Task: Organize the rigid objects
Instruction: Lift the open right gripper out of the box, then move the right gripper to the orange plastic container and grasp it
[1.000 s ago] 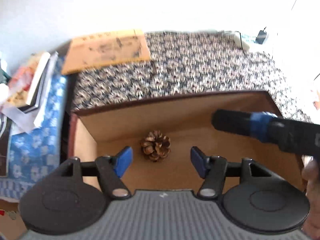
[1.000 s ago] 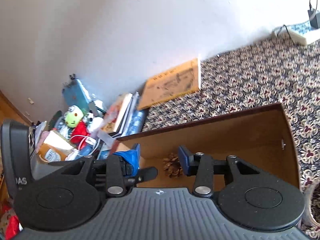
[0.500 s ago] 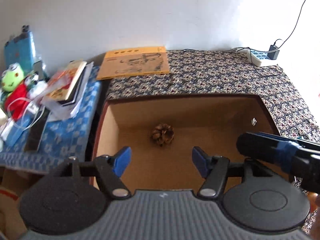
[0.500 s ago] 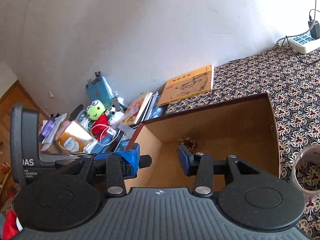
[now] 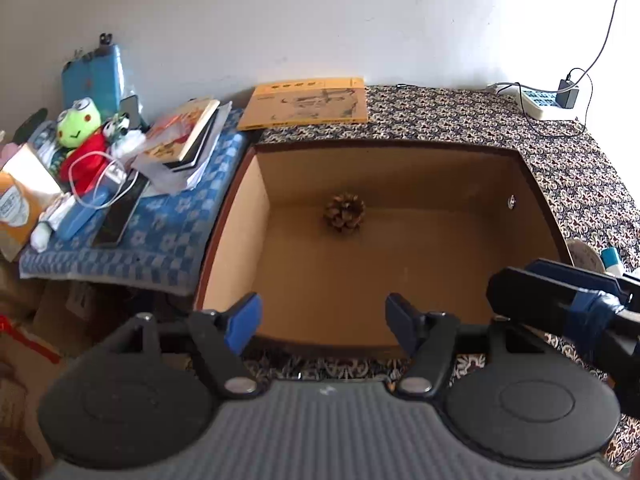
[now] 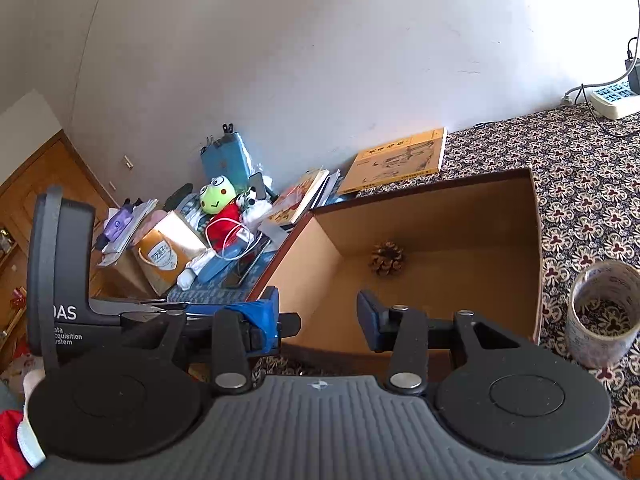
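Note:
A brown pine cone (image 5: 344, 212) lies on the floor of an open brown cardboard box (image 5: 400, 168), near its far wall; it also shows in the right wrist view (image 6: 387, 258). My left gripper (image 5: 322, 322) is open and empty, held above the box's near edge. My right gripper (image 6: 318, 316) is open and empty, above the box's near left corner (image 6: 296, 236). The right gripper's fingers (image 5: 560, 296) show at the right of the left wrist view. A roll of clear tape (image 6: 604, 312) stands on the patterned cloth right of the box.
A yellow book (image 5: 306, 102) lies behind the box by the white wall. Left of the box, a blue cloth (image 5: 132, 240) holds books, a green frog toy (image 5: 78, 122) and cables. A power strip (image 5: 546, 102) sits at the far right.
Both grippers have pulled back and up out of the box, so the whole box and the clutter to its left come into view. The pine cone has stayed in place.

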A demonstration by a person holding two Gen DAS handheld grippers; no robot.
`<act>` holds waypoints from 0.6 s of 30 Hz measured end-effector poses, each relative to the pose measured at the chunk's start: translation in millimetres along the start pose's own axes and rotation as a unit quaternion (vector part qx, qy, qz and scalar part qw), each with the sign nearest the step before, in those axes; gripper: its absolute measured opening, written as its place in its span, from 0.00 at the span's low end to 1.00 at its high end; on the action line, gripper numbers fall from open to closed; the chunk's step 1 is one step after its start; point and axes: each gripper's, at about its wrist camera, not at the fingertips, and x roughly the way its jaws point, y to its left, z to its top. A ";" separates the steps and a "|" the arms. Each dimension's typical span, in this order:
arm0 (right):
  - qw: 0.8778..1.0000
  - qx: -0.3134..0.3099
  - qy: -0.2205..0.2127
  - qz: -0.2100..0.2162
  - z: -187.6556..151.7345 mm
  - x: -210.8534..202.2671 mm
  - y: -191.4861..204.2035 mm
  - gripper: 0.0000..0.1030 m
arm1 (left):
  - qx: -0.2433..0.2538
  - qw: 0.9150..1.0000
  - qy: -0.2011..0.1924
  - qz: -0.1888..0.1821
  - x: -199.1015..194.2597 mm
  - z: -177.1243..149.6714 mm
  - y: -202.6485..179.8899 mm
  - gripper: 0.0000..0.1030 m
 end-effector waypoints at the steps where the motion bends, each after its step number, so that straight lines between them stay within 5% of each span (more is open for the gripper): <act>1: 1.000 -0.001 0.000 0.000 -2.6 -2.0 0.3 0.26 | -0.001 1.000 0.000 0.003 -3.0 -4.0 -2.8 0.66; 18: 0.999 -0.013 0.046 -0.013 -39.8 -5.0 -6.6 0.26 | -0.013 0.999 0.044 0.026 -0.7 -54.2 -17.3 0.67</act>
